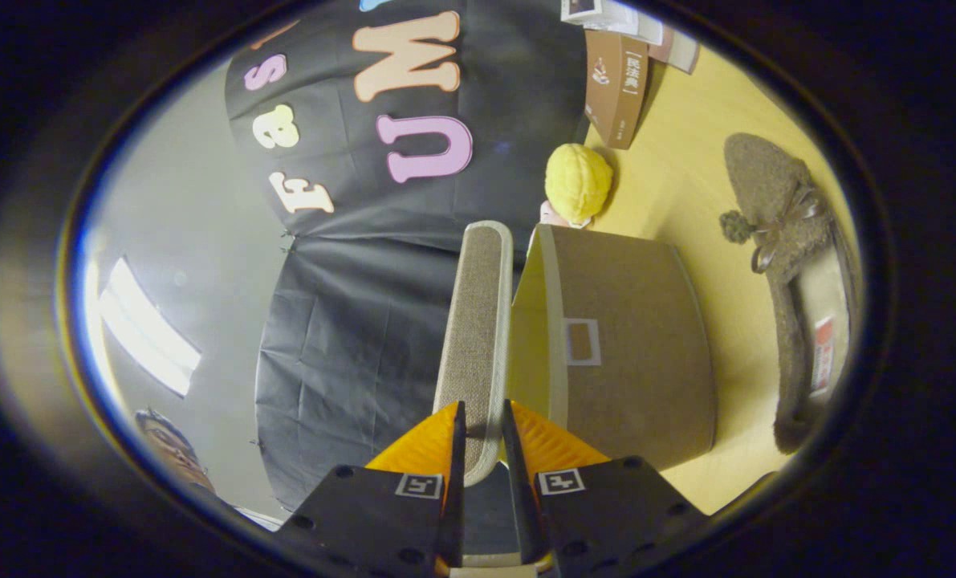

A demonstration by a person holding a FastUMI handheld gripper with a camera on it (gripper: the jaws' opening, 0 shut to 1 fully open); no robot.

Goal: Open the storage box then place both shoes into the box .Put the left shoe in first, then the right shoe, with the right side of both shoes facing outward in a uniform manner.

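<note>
While the gripper (482, 433) clamps both fingers on the edge of the storage box's lid (476, 337), lifted apart from the box (630, 353), a brown slipper (791, 281) lies on the yellow table (686, 177) beside the box, and a yellow knitted ball (578, 181) sits beyond it.

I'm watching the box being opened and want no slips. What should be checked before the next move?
1. Gripper holds the lid, jaws pressing both its faces: ok.
2. Lid swung away from the storage box, gap open: ok.
3. Shoe lies on the table beyond the box, apart from it: ok.
4. Where the second shoe lies: cannot tell.
5. Box interior free: cannot tell.
</note>
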